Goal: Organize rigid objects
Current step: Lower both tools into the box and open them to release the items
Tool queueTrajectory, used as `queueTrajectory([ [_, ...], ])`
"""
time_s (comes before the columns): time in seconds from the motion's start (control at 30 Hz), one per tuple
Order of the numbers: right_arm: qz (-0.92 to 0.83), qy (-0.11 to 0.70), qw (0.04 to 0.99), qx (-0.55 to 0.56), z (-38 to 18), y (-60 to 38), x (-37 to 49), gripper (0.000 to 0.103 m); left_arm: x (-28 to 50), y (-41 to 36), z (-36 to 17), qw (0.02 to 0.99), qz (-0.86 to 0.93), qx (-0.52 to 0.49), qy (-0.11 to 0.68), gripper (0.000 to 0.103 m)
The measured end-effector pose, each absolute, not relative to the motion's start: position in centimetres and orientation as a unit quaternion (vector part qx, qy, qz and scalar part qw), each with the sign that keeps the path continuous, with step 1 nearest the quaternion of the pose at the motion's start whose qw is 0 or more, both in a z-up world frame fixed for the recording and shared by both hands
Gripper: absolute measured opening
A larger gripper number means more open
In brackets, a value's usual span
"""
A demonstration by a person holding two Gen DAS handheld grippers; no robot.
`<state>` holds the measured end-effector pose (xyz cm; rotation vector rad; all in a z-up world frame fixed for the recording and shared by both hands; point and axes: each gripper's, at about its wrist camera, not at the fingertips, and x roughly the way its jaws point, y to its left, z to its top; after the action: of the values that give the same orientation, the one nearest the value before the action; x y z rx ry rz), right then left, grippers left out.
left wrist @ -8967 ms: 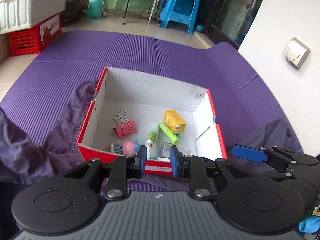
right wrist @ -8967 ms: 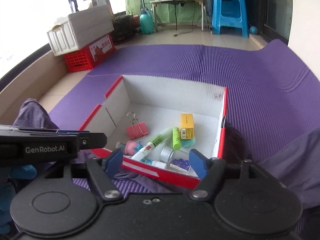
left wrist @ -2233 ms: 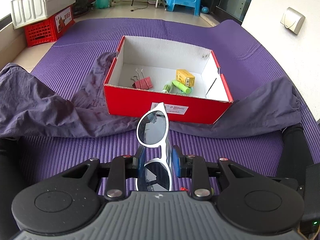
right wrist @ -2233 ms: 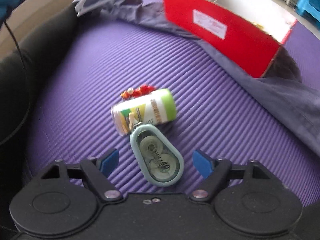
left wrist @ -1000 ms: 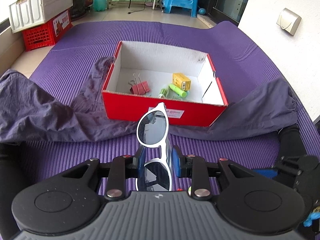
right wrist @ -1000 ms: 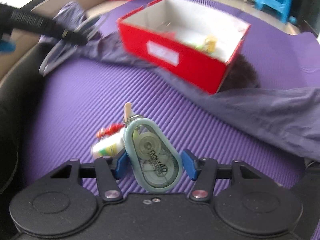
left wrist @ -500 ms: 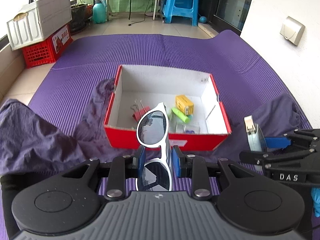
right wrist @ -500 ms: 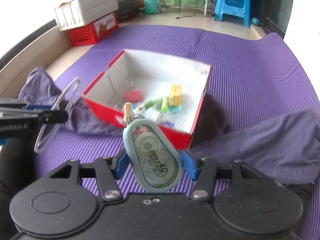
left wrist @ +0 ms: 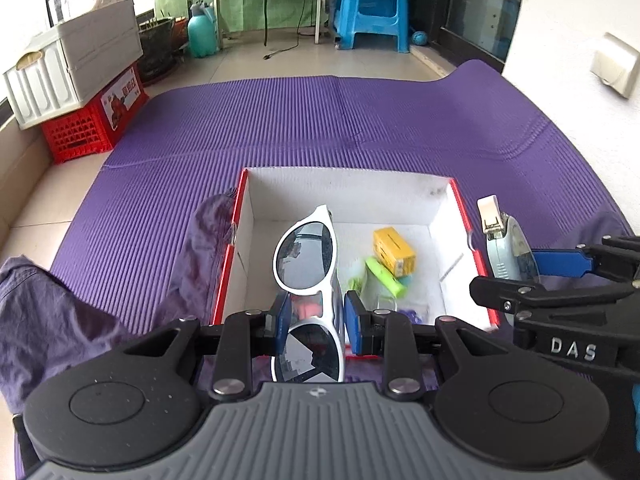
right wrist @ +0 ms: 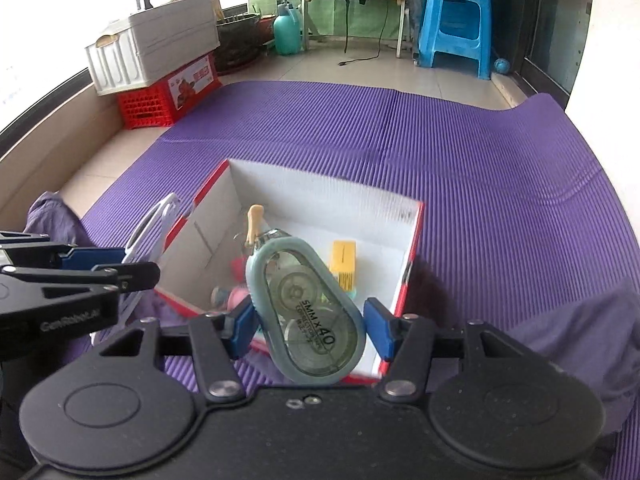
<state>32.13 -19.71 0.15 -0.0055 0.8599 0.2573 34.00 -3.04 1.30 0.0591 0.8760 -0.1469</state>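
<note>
My left gripper [left wrist: 314, 316] is shut on white sunglasses [left wrist: 306, 258], which stick up over the near part of the red box [left wrist: 436, 184]. My right gripper [right wrist: 306, 326] is shut on a grey-green correction tape dispenser [right wrist: 308, 312], held above the box's [right wrist: 412, 248] near right corner. In the left wrist view the dispenser [left wrist: 506, 248] and right gripper [left wrist: 532, 276] hang at the box's right wall. The right wrist view shows the sunglasses [right wrist: 150, 224] and left gripper [right wrist: 116, 266] at the box's left wall. Inside lie a yellow carton [left wrist: 394, 250], a green marker [left wrist: 384, 276] and other small items.
The box stands on a purple ribbed mat [left wrist: 320, 120] with purple cloth [left wrist: 60, 320] bunched on both sides. Beyond the mat are a red crate [left wrist: 88, 128] under a white bin [left wrist: 76, 64], a blue stool [left wrist: 370, 4] and a white wall [left wrist: 580, 40] on the right.
Both grippers have carried their objects forward and up, from the mat in front of the box to over it. The right gripper has rolled, tilting the dispenser.
</note>
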Motion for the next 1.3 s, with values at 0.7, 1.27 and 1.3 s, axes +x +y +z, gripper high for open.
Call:
queueTrajectory([
  [0.7,0.094,0.478,0.872,-0.049,-10.5,-16.9,40.6,0.056,45.6,-4.8,-8.3,0.865,-0.064,0.031,0.497,0.028],
  [1.27,0.083,0.485,0.864,-0.104,-13.0,-15.0,41.3,0.057,47.8,-5.5,-13.0,0.841,-0.057,0.036,0.537,0.028],
  [1.3,0.083,0.486,0.864,-0.104,-13.0,-15.0,41.4,0.057,47.8,-5.3,-13.1,0.841,-0.056,0.038,0.537,0.028],
])
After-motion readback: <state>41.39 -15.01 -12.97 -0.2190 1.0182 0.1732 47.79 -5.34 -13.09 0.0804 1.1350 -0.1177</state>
